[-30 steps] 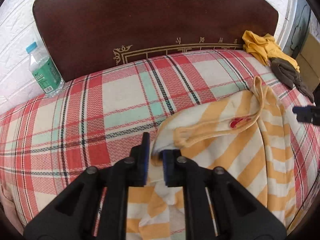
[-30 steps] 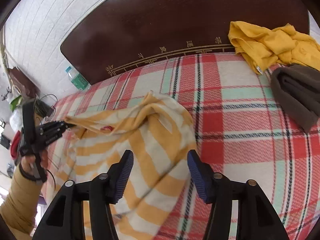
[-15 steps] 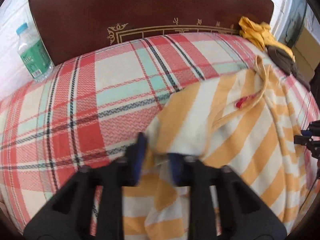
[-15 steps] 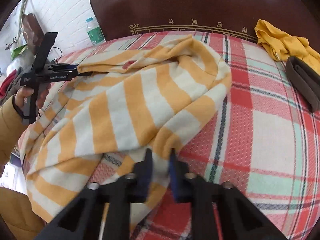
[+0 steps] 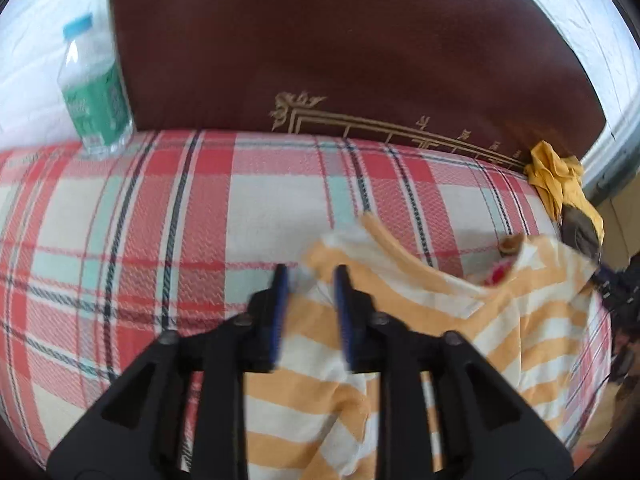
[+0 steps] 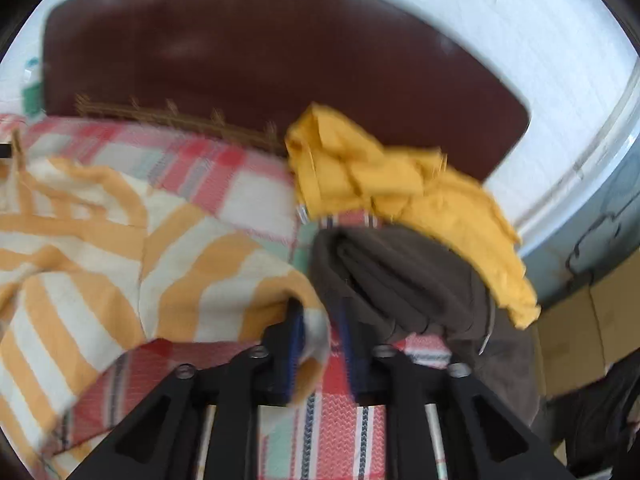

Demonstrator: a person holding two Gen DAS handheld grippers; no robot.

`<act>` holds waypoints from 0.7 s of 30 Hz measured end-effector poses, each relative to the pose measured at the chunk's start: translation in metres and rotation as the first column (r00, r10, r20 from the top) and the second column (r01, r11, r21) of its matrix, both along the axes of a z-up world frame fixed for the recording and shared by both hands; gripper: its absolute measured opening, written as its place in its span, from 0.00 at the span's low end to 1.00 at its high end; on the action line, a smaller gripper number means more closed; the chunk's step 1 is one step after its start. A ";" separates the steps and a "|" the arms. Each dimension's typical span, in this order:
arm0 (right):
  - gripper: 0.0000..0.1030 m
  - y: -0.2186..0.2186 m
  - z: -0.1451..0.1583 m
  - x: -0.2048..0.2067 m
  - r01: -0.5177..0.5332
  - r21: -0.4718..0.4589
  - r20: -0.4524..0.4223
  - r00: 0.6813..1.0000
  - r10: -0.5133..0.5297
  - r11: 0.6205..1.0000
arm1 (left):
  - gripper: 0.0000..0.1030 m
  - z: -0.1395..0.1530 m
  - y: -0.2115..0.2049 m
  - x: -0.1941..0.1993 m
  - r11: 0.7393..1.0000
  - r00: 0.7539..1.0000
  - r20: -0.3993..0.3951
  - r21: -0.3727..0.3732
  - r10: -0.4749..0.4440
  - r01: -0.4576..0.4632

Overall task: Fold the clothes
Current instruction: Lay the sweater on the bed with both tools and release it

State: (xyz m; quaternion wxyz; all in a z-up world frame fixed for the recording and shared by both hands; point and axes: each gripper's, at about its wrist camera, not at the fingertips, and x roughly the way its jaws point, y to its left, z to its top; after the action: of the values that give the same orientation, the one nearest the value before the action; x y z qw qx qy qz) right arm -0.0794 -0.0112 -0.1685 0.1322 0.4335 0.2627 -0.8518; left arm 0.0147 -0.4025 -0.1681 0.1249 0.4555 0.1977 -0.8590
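An orange-and-white striped shirt (image 5: pixel 460 320) lies rumpled across the plaid bed (image 5: pixel 160 220), collar up. Near the headboard sit a crumpled yellow garment (image 6: pixel 400 184) and a folded brown one (image 6: pixel 400 276).

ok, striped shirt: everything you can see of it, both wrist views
The shirt is soft knit-looking cloth, orange and cream stripes, orange neckband, with a red mark inside the collar. It lies rumpled and partly spread on the plaid bedcover, one edge beside the folded brown garment. The left claw and right claw each have an edge of it between their jaws, which have just been opening; blur hides any contact.
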 end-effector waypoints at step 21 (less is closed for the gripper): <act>0.65 0.048 0.076 0.280 -0.483 -0.663 -0.023 0.777 0.629 0.572 | 0.77 -0.034 0.154 0.222 0.838 0.915 -0.081 0.377 -0.395 0.395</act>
State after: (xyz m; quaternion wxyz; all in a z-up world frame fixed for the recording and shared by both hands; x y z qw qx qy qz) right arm 0.2002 0.0370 -0.0921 0.5601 0.3460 0.0659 -0.7499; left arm 0.2368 -0.2490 -0.2022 -0.1467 0.5020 0.2644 -0.8103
